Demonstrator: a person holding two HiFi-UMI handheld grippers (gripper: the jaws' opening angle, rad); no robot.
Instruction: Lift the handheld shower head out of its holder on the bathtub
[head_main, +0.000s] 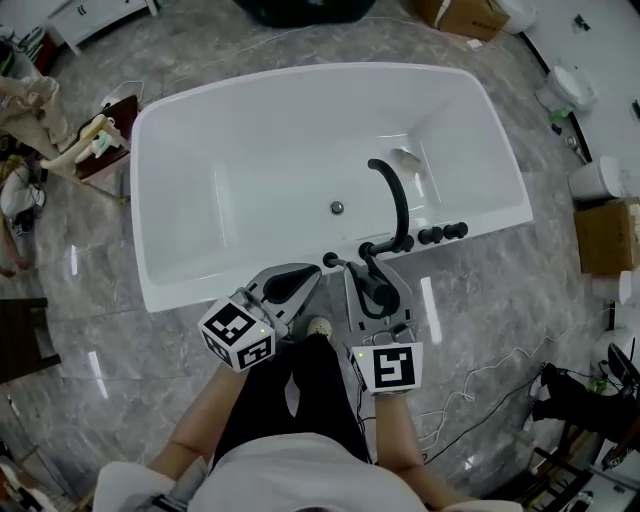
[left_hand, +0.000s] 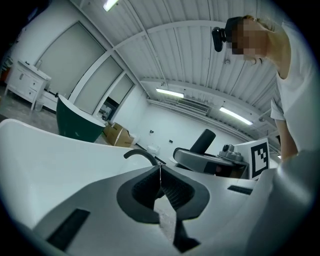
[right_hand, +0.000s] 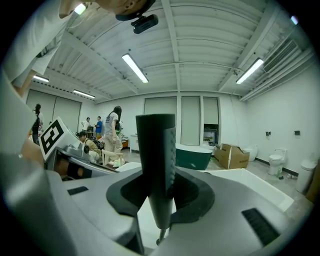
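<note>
Standing upright, slim matte-black cylindrical shower head (right_hand: 156, 150), tapered below

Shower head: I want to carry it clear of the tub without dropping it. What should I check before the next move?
1. Right claw shut on the shower head: ok.
2. Shower head upright between the jaws in the right gripper view: ok.
3. Left claw shut with nothing in it: ok.
4. Shower head fully out of its holder: cannot tell.
5. Room between the shower head and the black tap on the bathtub: cannot tell.
</note>
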